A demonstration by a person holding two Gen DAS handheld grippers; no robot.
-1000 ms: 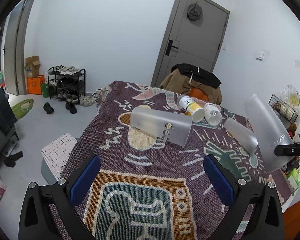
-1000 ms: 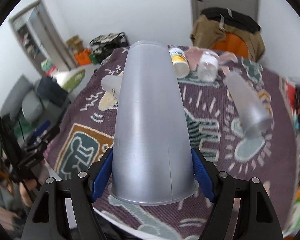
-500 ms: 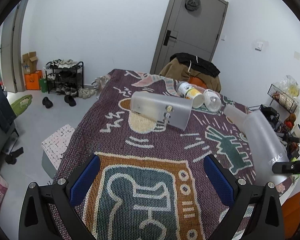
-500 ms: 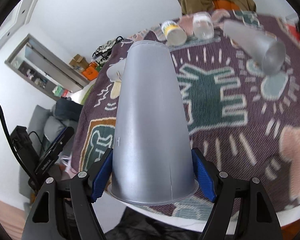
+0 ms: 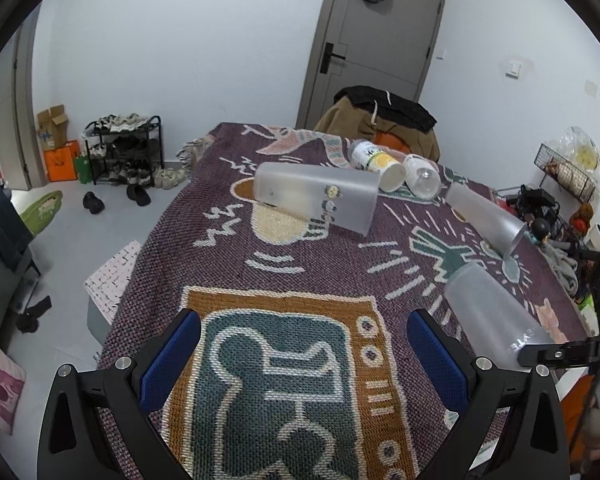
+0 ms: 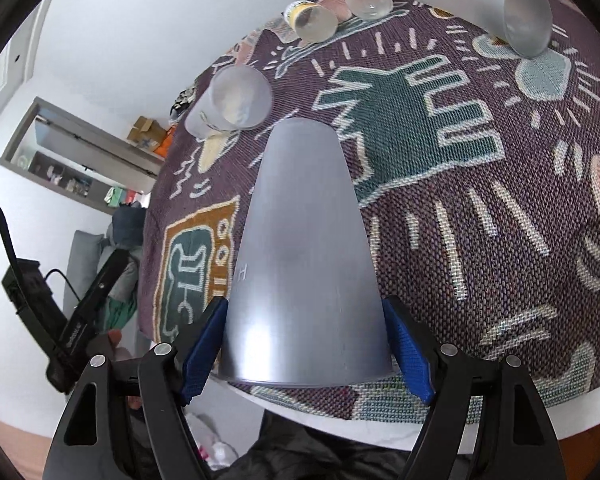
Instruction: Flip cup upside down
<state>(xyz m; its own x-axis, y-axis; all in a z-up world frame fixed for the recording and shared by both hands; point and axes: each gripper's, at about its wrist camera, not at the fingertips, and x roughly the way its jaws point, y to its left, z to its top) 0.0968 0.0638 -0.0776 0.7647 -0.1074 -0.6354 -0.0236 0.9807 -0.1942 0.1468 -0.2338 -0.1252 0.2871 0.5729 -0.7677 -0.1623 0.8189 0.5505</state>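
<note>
The frosted cup bears raised lettering near its rim, only partly legible in the left wrist view as "YTE" (the rest is hidden behind a black gripper finger); in the right wrist view a single "H" shows on the cup's left side. Nothing else is legible.

Left gripper: black angular plastic arms, triangular cut-outs, round silver screws at the joints, blue ribbed pads on the fingers, right gripper: same black frame, silver screws, blue textured pads
</note>
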